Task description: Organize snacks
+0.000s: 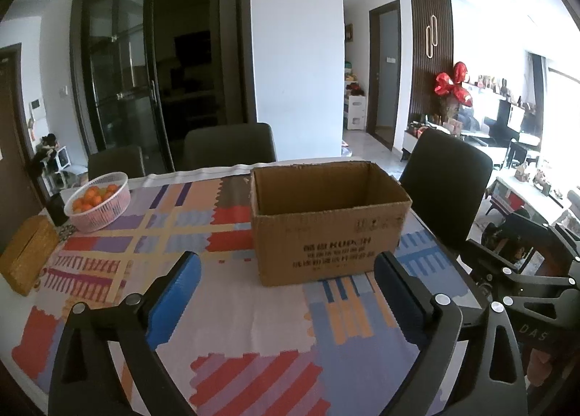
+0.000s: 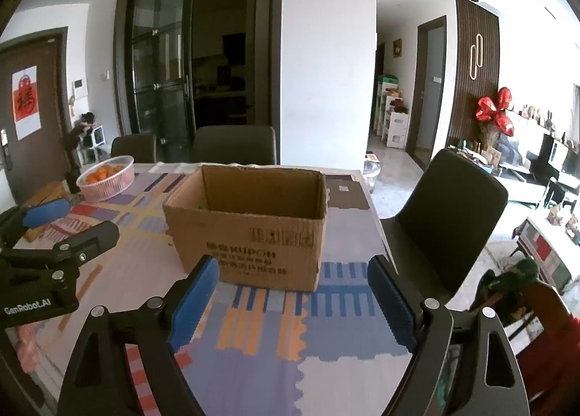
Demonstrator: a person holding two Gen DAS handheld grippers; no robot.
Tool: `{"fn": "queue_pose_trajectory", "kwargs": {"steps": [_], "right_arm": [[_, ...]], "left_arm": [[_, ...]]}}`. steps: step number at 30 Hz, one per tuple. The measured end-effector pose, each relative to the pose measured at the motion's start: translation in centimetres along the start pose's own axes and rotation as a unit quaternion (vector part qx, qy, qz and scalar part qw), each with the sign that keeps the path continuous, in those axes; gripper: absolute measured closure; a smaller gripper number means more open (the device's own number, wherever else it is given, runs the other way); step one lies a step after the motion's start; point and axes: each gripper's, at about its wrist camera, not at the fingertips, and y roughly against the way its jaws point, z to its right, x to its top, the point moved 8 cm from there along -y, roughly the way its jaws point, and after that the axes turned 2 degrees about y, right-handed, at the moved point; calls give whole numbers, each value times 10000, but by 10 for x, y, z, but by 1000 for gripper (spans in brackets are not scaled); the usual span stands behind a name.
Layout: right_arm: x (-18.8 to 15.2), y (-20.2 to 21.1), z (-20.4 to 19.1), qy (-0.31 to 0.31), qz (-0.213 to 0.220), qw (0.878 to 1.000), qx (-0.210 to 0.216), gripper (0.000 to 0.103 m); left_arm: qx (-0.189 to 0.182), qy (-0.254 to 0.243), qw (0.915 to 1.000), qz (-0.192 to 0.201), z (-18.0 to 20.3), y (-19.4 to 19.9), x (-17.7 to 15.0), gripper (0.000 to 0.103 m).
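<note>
Both your left gripper (image 1: 286, 271) and right gripper (image 2: 293, 274) hang with jaws wide and empty before the cardboard box (image 1: 326, 220) on the desk (image 1: 253, 314); no loose snacks show, so sorting looks finished.

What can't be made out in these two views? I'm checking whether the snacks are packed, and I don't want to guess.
- Cardboard box floor: hidden by its own front wall in both wrist views, so any contents are unseen.
- Print on the box: too blurred to read.
- Woven box: cut off by the left wrist view's edge.
- Basket: orange fruit visible, too small to count.
</note>
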Motion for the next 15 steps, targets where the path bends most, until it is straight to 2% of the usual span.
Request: {"fn": "queue_pose_trajectory", "kwargs": {"steps": [15], "right_arm": [[-25,45,5,-122,50,9999,-12,17]], "left_arm": [[57,-59,9999,111,10,42,-25,0]]}}
